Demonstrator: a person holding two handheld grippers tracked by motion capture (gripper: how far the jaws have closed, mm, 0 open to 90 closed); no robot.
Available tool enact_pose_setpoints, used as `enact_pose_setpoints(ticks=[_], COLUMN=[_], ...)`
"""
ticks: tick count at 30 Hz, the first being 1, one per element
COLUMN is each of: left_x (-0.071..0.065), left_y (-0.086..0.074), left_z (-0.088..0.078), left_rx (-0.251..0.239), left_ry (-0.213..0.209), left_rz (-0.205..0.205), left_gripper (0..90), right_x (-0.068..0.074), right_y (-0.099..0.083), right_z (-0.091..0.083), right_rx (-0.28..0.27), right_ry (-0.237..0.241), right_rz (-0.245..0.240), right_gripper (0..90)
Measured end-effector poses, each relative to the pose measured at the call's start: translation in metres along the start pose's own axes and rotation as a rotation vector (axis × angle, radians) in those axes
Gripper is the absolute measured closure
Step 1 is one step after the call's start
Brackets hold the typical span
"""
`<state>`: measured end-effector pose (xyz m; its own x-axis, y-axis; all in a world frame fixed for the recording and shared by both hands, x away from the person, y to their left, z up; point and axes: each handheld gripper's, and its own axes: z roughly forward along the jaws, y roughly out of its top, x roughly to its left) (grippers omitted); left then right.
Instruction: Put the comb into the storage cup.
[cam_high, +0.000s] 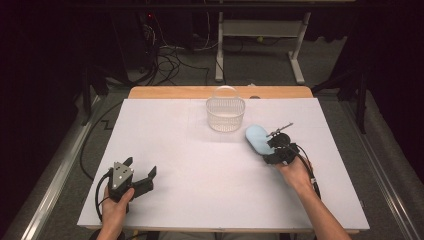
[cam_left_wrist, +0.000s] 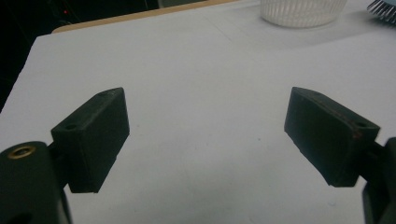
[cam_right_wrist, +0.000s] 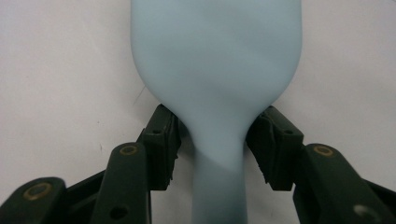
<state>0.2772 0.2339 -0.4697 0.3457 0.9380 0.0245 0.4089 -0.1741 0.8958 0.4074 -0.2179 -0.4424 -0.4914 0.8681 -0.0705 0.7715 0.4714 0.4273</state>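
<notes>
One pale-blue hairbrush (cam_right_wrist: 215, 70) lying back-up near worktop's right edge, beside basket (cam_high: 225, 114). Light, rigid, smooth plastic; grip at narrow neck. Right tongs (cam_right_wrist: 212, 144) straddling neck, not clamped. Left tongs (cam_left_wrist: 205, 140) open, empty.

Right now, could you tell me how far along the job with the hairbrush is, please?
Done: nothing yet; the basket looks empty. In hand: the right gripper straddles the neck of the blue hairbrush, jaws not visibly clamped. Remaining: grip, lift, likely move it; the left gripper waits open.
</notes>
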Motion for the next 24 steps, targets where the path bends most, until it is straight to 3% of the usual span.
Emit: enact_pose_setpoints(ticks=[8, 14, 24], left_x=[-0.0006, 0.0, -0.0008], left_y=[0.0004, 0.0013, 0.0043], left_z=[0.0004, 0.0011, 0.0022], left_rx=[0.004, 0.004, 0.0], left_ry=[0.002, 0.006, -0.011], left_rz=[0.009, 0.01, 0.01], left_gripper=[14.4, 14.1, 10.7], right_x=[-0.0018, -0.0032, -0.0015], right_y=[-0.0008, -0.0004, -0.0045], right_z=[0.0001, 0.0, -0.002], right_rx=[-0.009, -0.008, -0.053], right_ry=[0.022, 0.028, 0.021], right_rz=[0.018, 0.022, 0.006], right_gripper=[67.9, 69.8, 70.2])
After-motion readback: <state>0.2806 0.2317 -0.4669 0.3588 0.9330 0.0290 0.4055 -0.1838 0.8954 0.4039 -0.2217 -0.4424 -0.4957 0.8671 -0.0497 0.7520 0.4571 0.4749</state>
